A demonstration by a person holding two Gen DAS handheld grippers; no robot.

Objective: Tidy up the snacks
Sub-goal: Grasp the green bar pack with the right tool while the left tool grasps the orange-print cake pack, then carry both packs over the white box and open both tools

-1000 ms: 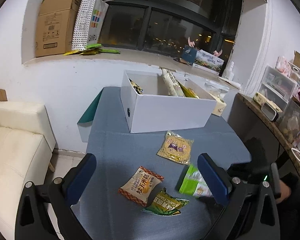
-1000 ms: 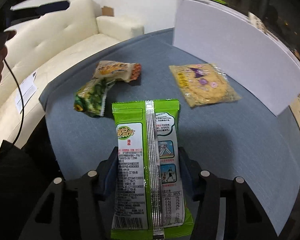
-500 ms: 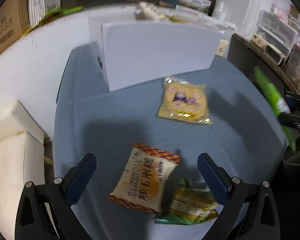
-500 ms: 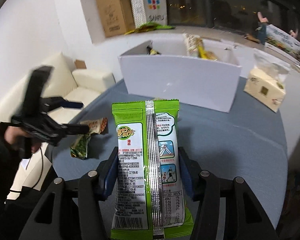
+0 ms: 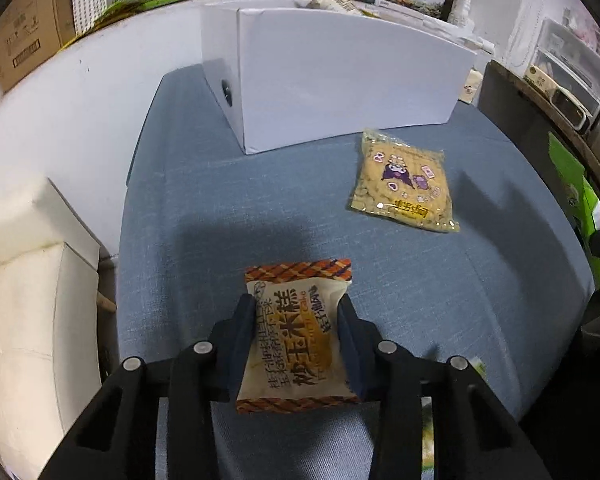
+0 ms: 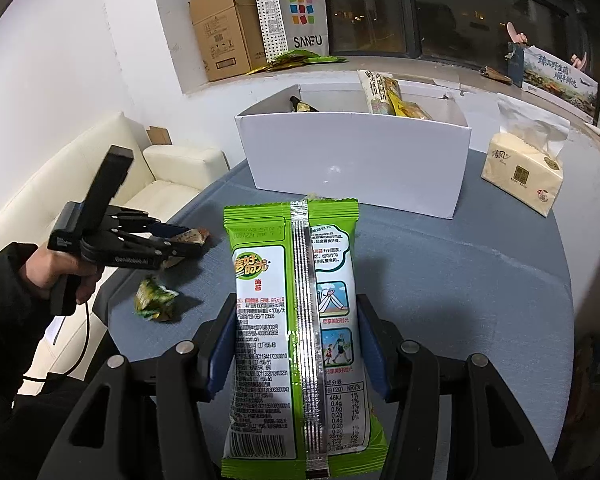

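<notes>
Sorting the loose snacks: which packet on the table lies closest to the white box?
The yellow cartoon-printed packet, lying flat just before the white box; no gripper holds it.

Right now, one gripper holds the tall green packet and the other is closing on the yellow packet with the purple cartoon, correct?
Not quite. The left gripper is closing on the orange-trimmed cake packet, as the left wrist view shows; the yellow cartoon packet lies untouched on the table. The right gripper does hold the green packet.
</notes>
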